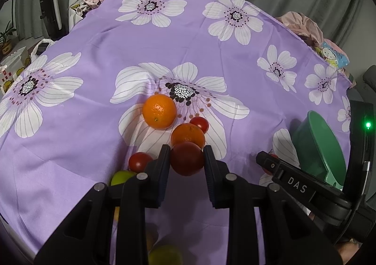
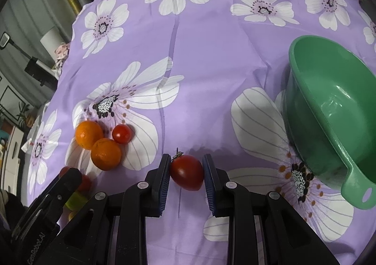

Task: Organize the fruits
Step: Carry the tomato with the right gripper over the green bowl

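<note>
Gripping a dark red tomato (image 1: pixel 187 158) between both pads, the left tongs (image 1: pixel 187 159) hold it just in front of an orange (image 1: pixel 187 136). A second orange (image 1: pixel 159 112) lies a little farther off, and a small red tomato (image 1: pixel 199 124) sits just beside the nearer orange. Another red tomato (image 1: pixel 139 161) lies left of the left tongs, with a green fruit (image 1: pixel 122 177), possibly an apple, partly hidden beside it.

The right tongs (image 2: pixel 186 172) are clamped on a stemmed red tomato (image 2: pixel 186 172), low over the bench (image 2: pixel 211 65), which is draped in a purple cloth with large white flowers. To the right of these tongs sits a green plastic bowl (image 2: pixel 305 105) with a handle, tilted toward the camera. The two oranges and the small tomato cluster to the left in this view, well apart from the bowl.
</note>
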### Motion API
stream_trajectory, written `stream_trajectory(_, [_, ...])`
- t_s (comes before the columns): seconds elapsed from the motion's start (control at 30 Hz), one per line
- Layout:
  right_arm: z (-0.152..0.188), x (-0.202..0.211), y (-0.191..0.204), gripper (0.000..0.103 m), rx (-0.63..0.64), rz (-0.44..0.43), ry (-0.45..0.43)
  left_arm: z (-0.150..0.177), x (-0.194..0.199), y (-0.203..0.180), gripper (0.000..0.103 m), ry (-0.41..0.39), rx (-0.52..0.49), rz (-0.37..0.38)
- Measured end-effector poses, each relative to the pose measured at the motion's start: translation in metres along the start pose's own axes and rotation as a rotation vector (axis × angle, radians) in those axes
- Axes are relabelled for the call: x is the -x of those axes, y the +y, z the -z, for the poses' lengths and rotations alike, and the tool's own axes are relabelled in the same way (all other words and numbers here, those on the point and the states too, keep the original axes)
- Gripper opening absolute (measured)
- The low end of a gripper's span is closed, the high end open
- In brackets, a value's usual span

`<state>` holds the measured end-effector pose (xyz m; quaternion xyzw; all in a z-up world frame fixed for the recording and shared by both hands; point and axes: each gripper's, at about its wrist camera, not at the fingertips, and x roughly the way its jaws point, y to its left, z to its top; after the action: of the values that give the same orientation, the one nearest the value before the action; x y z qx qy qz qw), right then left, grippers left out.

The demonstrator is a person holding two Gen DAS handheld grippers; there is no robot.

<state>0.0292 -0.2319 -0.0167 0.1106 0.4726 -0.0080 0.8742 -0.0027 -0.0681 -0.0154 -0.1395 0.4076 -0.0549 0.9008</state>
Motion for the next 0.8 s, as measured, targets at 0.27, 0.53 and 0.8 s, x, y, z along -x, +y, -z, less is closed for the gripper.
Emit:
stream_trajectory(0.27, [-0.003,0.012,-0.001,0.028,0.005,-0.007,-0.039,-0.002,0.014,-0.006,0.028,-0.044,-0.026,-0.012])
stream_trajectory(0.53, [-0.013,0.049,-0.006,0.028,0.011,-0.021,-0.166,-0.010,0.038,-0.028,0.028,-0.125,-0.090,-0.037])
stream_trajectory(0.8, [-0.023,0.094,-0.033,0.028,-0.034,-0.002,-0.305,-0.012,0.052,-0.075,0.028,-0.182,-0.200,-0.040])
